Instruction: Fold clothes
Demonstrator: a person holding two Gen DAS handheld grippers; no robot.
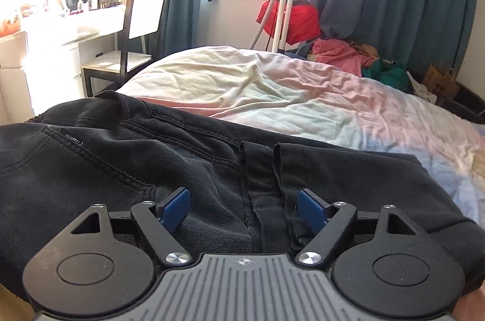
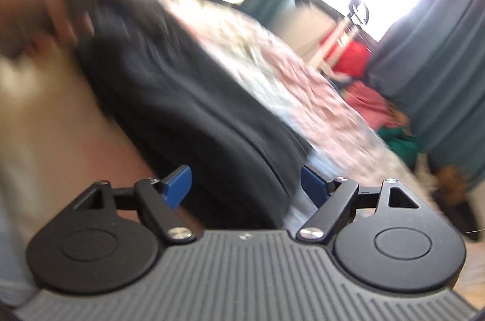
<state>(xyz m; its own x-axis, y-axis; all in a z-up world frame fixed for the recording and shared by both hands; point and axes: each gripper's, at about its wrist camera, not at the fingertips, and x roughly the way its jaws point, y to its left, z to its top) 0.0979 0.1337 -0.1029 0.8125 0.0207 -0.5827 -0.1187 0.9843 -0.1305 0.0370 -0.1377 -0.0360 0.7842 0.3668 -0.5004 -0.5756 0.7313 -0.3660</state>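
Note:
Black jeans (image 1: 127,157) lie across the near end of the bed (image 1: 272,91), with the waistband and pocket seams showing. My left gripper (image 1: 244,207) is open just above the jeans, its blue pads (image 1: 174,207) on either side of a folded strip of the fabric. In the blurred, tilted right wrist view the jeans (image 2: 182,97) lie as a long dark band on the bed. My right gripper (image 2: 245,189) is open over their near end and holds nothing.
A pile of pink, teal and other clothes (image 1: 357,57) lies at the bed's far right. A red item and a white stand (image 1: 285,15) are by the window. A chair (image 1: 142,18) and a dressing table (image 1: 60,27) stand to the left.

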